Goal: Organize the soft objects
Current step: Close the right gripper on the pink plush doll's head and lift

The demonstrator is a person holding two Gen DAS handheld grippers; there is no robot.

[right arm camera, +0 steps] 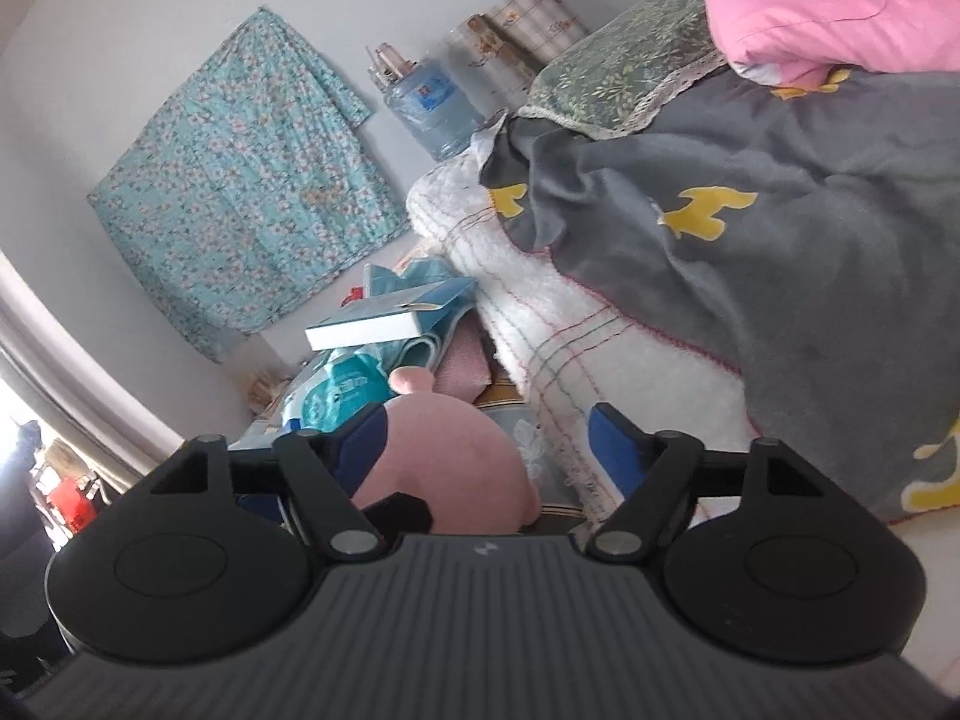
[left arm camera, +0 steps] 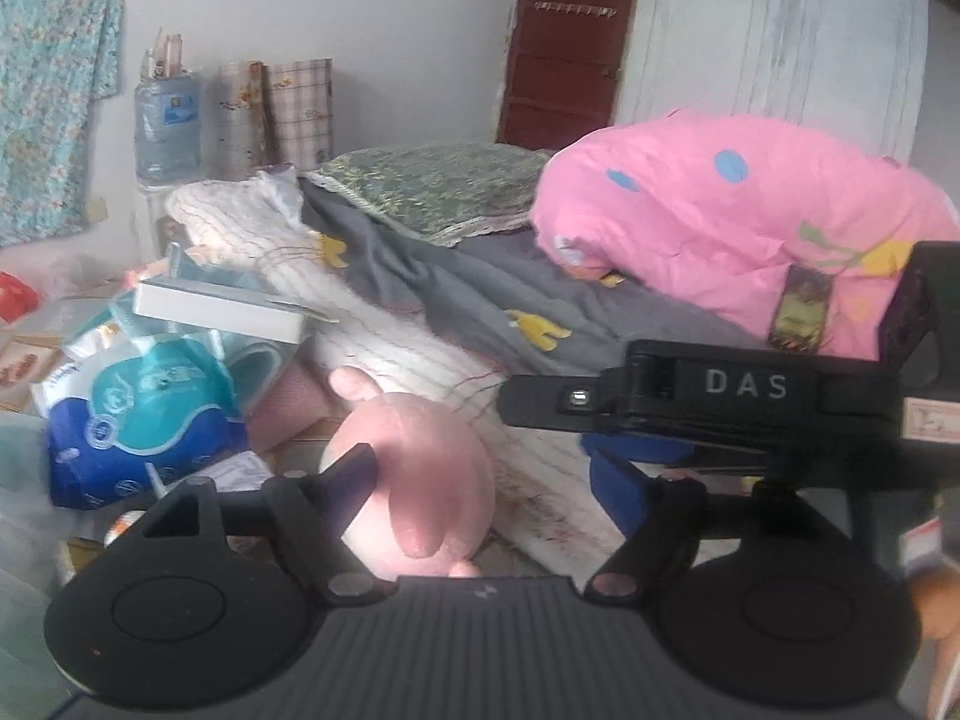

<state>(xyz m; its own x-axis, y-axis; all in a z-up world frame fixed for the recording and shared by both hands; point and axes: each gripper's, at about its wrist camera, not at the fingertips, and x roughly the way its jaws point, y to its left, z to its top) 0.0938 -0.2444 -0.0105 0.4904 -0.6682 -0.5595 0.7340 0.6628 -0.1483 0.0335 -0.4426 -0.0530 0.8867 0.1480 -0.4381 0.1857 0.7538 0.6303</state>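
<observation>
A pink plush toy (left arm camera: 420,480) lies low beside the bed, against the hanging white blanket (left arm camera: 396,354). My left gripper (left arm camera: 483,471) is open around it: the left finger is at the toy's side and the blue right pad stands clear of it. The right gripper (right arm camera: 489,438) is open too, with the same pink plush toy (right arm camera: 447,462) between its fingers, close to the left one and apart from the right. On the bed (left arm camera: 480,282) lie a pink dotted quilt (left arm camera: 720,222) and a green pillow (left arm camera: 438,186).
Left of the toy are a blue tissue pack (left arm camera: 138,420) and a white box (left arm camera: 222,312). A water jug (left arm camera: 165,126) stands by the wall. The right gripper's black housing (left arm camera: 732,387) crosses the left wrist view. A floral cloth (right arm camera: 240,180) hangs on the wall.
</observation>
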